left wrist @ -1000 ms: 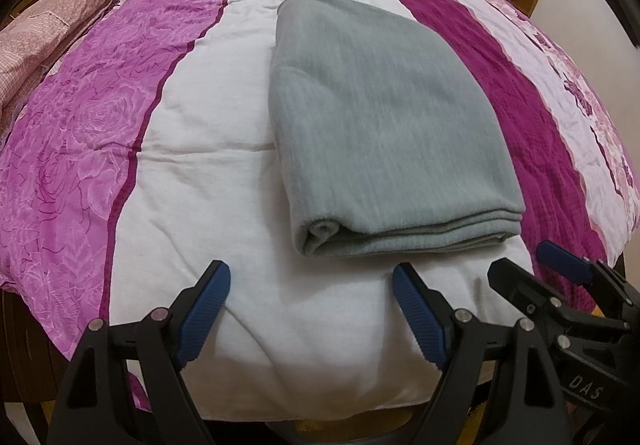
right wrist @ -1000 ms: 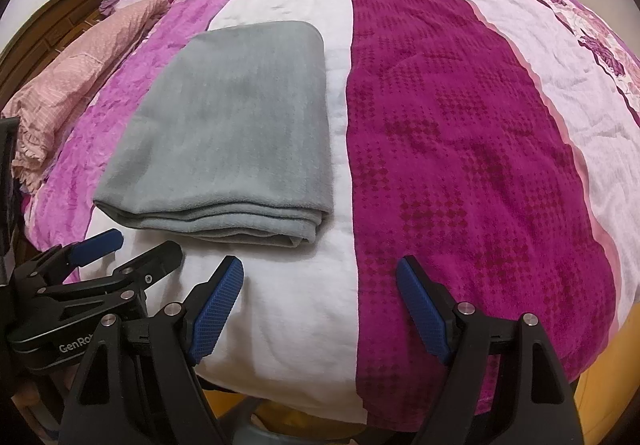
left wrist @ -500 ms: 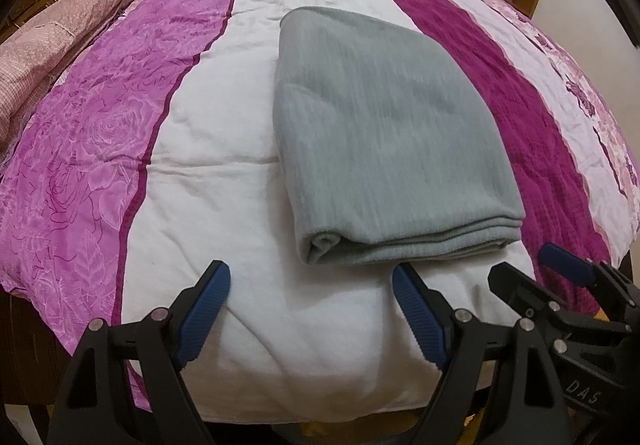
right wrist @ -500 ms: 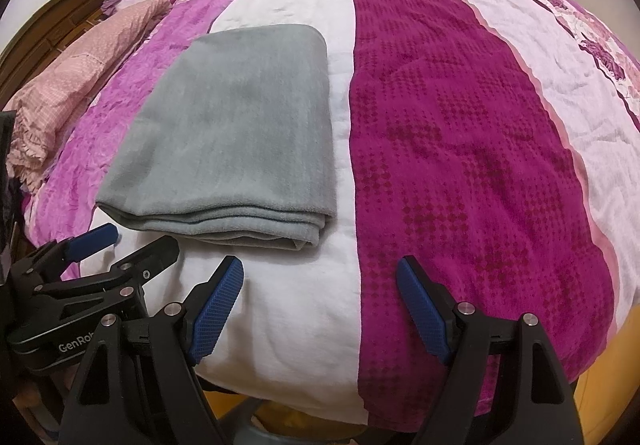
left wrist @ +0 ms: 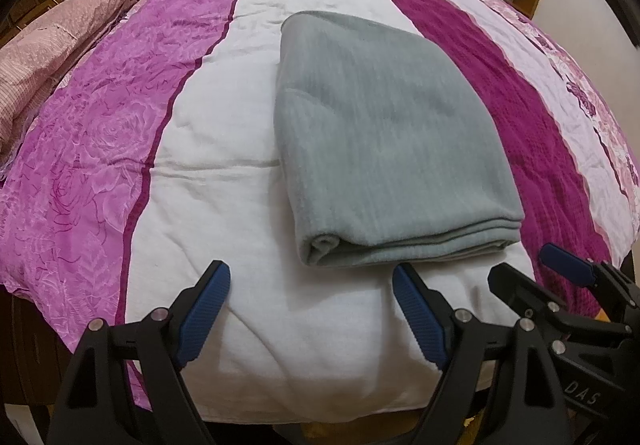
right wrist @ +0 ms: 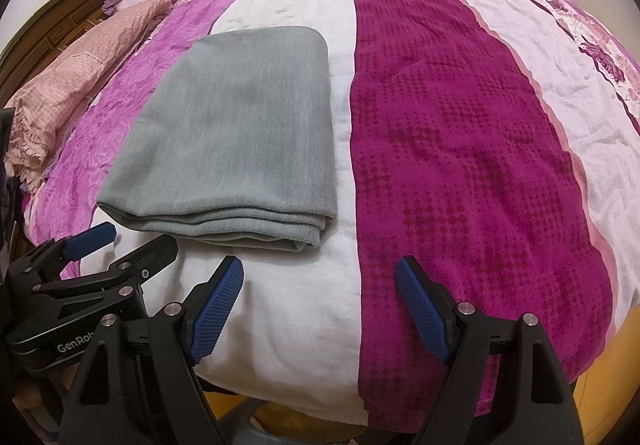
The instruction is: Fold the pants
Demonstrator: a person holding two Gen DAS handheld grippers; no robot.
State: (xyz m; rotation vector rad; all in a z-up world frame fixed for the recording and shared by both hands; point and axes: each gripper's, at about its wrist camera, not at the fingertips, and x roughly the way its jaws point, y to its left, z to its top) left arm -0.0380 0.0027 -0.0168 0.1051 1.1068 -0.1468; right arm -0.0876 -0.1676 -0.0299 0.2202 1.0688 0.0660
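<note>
Looking from the left wrist, the left gripper (left wrist: 310, 297) hovers with its jaws spread wide and nothing between them, just short of the folded grey pants (left wrist: 384, 141). The pants lie on the white stripe of the bedspread (left wrist: 208, 205), layered edges toward the camera. The right gripper (left wrist: 524, 265) shows at the lower right.

From the right wrist, the right gripper (right wrist: 320, 293) is likewise released and empty above the bedspread (right wrist: 460, 125), with the pants (right wrist: 240, 125) ahead to its left and the left gripper (right wrist: 132, 237) at the lower left. A pink quilt (right wrist: 76, 85) lies near the wooden headboard (right wrist: 80, 1).
</note>
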